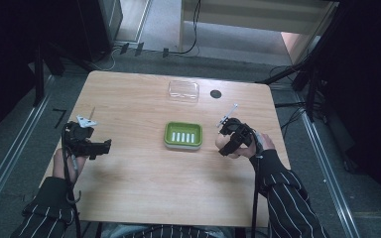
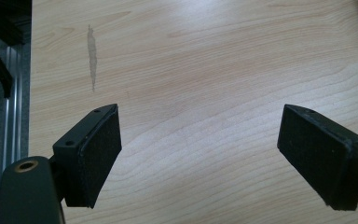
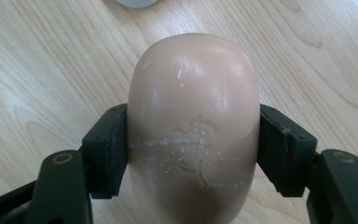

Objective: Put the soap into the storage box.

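Your right gripper (image 1: 226, 144) sits right of centre in the high view, just beside the green tray (image 1: 168, 133), and it is clamped on a pale, peach-coloured bar of soap (image 1: 222, 143). In the right gripper view the soap (image 3: 193, 126) takes up the middle of the frame, rounded at the top, with the two black jaws pressed against its left and right sides. Its surface shows faint whitish scratches and specks across the lower half. The soap hangs over the bare wooden table (image 3: 37, 60).

Your left gripper (image 1: 101, 147) is at the left of the high view, near the table's left edge, well apart from the tray. In the left gripper view (image 2: 200, 158) its jaws stand wide apart with nothing between them but wood grain; a thin grey streak (image 2: 92, 51) marks the table in the upper left of that frame.

The green tray lies at the middle of the table (image 1: 139, 188) in the high view, and its floor carries a row of short white slots. Above it in the frame, toward the far edge, rests a clear plastic lid or box (image 1: 183, 91), and just to its right a small dark round disc (image 1: 216, 93). Your striped sleeves (image 1: 287, 198) come in from the bottom corners.
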{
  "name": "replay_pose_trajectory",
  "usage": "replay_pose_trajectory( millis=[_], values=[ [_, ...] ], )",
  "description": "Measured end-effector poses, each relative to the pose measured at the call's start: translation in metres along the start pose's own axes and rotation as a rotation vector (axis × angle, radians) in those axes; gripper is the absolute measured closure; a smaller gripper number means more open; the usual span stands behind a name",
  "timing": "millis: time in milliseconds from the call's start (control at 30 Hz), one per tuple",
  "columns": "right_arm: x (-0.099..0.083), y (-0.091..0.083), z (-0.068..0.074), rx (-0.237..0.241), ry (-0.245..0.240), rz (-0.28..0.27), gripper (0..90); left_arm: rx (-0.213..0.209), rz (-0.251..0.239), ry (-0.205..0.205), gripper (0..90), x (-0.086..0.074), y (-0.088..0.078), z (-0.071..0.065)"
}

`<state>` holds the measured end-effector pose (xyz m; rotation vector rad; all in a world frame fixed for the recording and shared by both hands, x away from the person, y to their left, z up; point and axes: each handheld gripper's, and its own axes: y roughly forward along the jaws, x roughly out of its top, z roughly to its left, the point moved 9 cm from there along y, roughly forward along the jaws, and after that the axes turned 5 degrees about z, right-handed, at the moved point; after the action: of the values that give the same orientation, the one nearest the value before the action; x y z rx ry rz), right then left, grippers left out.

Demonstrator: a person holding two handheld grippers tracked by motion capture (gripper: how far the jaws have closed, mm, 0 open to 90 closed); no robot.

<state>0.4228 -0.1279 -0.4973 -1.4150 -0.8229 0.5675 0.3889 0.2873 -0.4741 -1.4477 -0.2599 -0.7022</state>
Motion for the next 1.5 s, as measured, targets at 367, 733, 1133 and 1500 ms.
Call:
replay_pose_trajectory(
  millis=[367, 733, 1133, 1500],
  values=[
    [0.011, -0.003, -0.001, -0.008, -0.016, -0.01, 33.2, 0.001, 0.0, 0.0, 14.3, 0.0, 0.0, 0.0],
    [0.023, -0.005, 0.0, -0.013, -0.038, -0.019, 33.3, 0.0, 0.0, 0.0, 14.3, 0.0, 0.0, 0.0],
    [0.036, -0.006, 0.0, -0.015, -0.073, -0.035, 33.2, -0.001, 0.001, 0.002, 14.3, 0.0, 0.0, 0.0],
    [0.044, -0.005, 0.002, -0.013, -0.1, -0.04, 33.2, 0.0, 0.001, 0.001, 14.3, 0.0, 0.0, 0.0]
  ],
)
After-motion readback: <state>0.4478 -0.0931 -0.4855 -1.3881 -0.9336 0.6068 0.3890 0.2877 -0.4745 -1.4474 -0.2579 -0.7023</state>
